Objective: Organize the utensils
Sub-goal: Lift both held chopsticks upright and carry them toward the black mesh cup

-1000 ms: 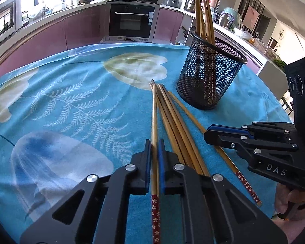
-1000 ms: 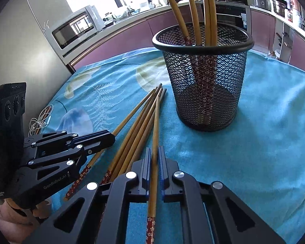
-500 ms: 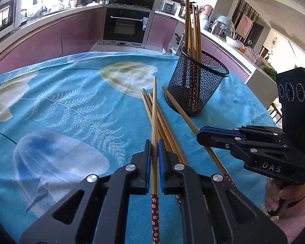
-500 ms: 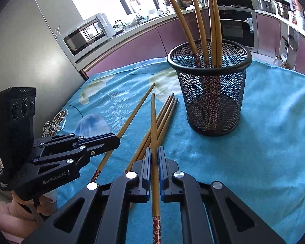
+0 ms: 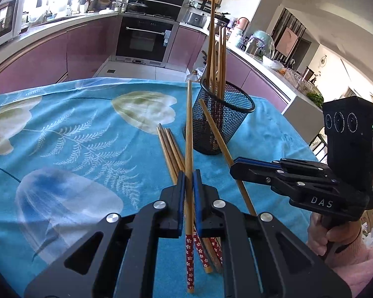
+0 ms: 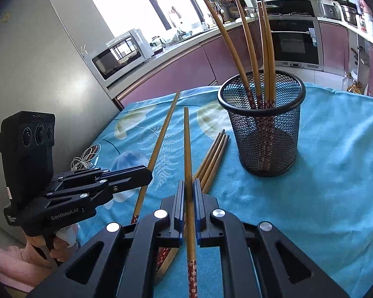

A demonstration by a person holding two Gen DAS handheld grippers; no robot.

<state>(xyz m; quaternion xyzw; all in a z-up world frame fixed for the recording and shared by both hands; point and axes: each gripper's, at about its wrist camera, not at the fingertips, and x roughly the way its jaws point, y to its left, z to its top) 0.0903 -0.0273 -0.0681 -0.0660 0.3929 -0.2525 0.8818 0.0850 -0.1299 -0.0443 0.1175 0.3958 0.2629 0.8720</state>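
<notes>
Chopsticks first: left tongs (image 5: 189, 193) clamp one brown bamboo chopstick (image 5: 189, 134), right tongs (image 6: 189, 198) clamp another (image 6: 187, 149), both lifted above the blue floral tabletop (image 6: 335, 173). Tip each red-patterned end down into the black mesh holder (image 6: 263, 134), one at a time, avoiding the upright sticks.

Four chopsticks (image 6: 261, 57) were counted standing in one mesh holder (image 6: 262, 134). Three chopsticks (image 6: 215, 154) were seen lying loose on the cloth. Two were held aloft, one per gripper.

Black hand-held gripper (image 5: 189, 183), blue pads (image 5: 181, 198), silver screws, pink sleeve (image 5: 360, 270)
</notes>
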